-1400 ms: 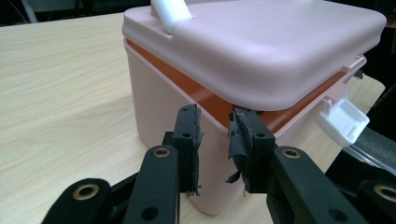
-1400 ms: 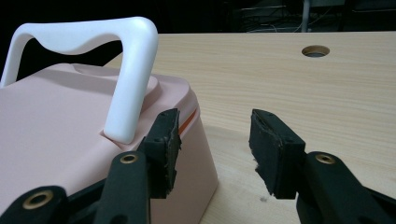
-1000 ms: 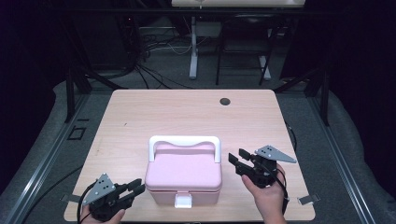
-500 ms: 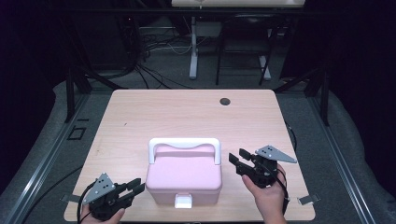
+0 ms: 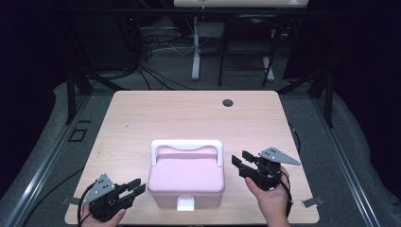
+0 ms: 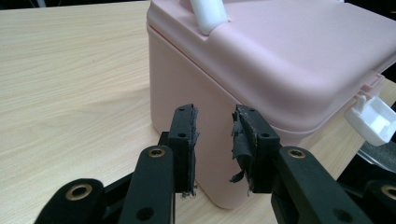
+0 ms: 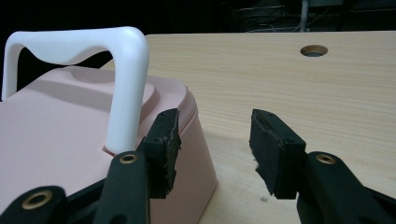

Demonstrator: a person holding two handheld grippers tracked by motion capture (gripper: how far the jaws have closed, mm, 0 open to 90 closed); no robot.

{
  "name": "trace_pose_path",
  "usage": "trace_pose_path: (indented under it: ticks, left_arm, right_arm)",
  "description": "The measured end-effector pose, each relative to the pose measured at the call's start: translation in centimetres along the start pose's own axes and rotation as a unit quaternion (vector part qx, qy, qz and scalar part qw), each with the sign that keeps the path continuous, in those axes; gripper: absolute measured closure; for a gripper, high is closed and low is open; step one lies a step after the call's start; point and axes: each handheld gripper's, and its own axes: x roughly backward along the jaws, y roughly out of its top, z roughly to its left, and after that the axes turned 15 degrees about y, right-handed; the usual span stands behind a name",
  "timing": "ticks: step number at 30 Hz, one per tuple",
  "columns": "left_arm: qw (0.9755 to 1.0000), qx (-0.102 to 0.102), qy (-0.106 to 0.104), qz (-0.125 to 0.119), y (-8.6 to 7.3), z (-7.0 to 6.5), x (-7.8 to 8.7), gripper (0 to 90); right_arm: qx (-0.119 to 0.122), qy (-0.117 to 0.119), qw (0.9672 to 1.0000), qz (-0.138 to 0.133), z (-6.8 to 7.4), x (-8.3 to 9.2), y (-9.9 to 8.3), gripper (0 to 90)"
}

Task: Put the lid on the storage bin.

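across a pale wooden table point(image 5: 189, 113) in a dark room with cables on the floor, a pink box point(image 5: 186, 177) sat near the front edge. left gripper point(image 5: 135, 189) had just been widening its jaws, released, empty beside the box. right gripper point(image 5: 241, 161) gaped open, empty, at its other side.

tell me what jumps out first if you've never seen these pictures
The pink box with its raised white handle stands out, near the front edge of the pale wooden table. A black gripper flanks it on each side, left gripper and right gripper, both open and holding nothing.
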Motion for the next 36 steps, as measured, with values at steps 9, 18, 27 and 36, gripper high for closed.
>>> trace_pose_path:
  ticks: [9,18,27,36]
  left_arm:
    - [0.9999,0.013,0.008,0.002,0.0,0.3,-0.3,64.7]
    - [0.9997,0.02,0.014,0.001,0.5,0.7,-0.7,60.6]
    - [0.9993,0.029,0.021,0.005,1.1,1.2,-1.1,55.1]
    - [0.9985,0.04,0.037,0.011,1.4,2.1,-1.9,51.1]
  right_arm:
    - [0.001,-0.002,1.0,0.0,-0.1,0.1,0.0,52.4]
    - [-0.002,-0.003,1.0,-0.003,-0.3,0.0,-0.1,52.1]
    - [0.001,-0.005,1.0,-0.004,-0.3,0.2,0.0,51.2]
    - [0.005,-0.01,0.9999,-0.01,-0.4,0.5,0.0,50.0]
